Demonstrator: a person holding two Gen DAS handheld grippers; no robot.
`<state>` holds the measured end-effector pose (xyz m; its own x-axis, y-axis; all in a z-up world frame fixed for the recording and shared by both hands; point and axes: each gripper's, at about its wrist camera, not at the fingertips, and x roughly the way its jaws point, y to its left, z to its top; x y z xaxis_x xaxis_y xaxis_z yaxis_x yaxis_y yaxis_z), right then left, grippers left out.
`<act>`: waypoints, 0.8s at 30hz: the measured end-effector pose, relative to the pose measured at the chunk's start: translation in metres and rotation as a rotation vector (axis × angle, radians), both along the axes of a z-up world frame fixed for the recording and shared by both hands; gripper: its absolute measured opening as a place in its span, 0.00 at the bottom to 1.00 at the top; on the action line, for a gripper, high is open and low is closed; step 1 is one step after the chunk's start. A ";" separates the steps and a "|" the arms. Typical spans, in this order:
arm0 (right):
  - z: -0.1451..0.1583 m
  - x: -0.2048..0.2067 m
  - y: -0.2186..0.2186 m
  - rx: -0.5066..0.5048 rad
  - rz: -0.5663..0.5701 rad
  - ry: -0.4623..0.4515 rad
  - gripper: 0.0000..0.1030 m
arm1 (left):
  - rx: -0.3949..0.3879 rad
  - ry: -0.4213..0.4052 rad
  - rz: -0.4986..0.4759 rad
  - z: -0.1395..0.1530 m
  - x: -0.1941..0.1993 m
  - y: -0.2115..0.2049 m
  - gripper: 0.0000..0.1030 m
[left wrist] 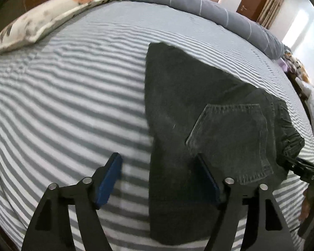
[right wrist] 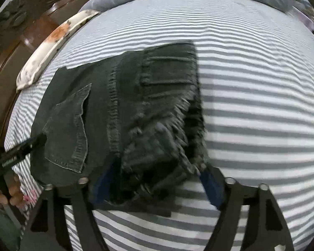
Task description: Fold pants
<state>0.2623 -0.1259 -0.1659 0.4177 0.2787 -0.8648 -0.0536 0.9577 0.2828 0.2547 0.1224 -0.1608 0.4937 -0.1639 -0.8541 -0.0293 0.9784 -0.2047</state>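
Left wrist view: dark denim pants [left wrist: 198, 115] lie folded on a bed [left wrist: 62, 104] covered in grey-and-white stripes, filling the centre and right of the frame, back pocket at the lower right. The left claw [left wrist: 160, 176] stands wide at the bottom, straddling the pants' left edge without pressing it. A patterned pillow [left wrist: 46, 18] sits upper left.

Right wrist view: the pants [right wrist: 115, 115] lie centre-left, frayed hem toward the bottom. The right claw [right wrist: 157, 184] is spread wide around the hem, its blue pads not pressing the cloth.
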 end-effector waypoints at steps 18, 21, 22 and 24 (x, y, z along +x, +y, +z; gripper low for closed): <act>0.105 -0.083 0.042 -0.164 -0.046 -0.232 0.87 | 0.239 -0.090 0.028 0.082 -0.092 -0.032 0.73; 0.122 -0.103 0.052 -0.153 -0.053 -0.260 0.92 | 0.258 -0.123 0.034 0.101 -0.111 -0.035 0.78; 0.128 -0.109 0.058 -0.156 -0.058 -0.269 0.92 | 0.258 -0.132 0.037 0.106 -0.118 -0.035 0.78; 0.131 -0.117 0.063 -0.175 -0.069 -0.276 0.94 | 0.252 -0.147 0.043 0.116 -0.133 -0.036 0.80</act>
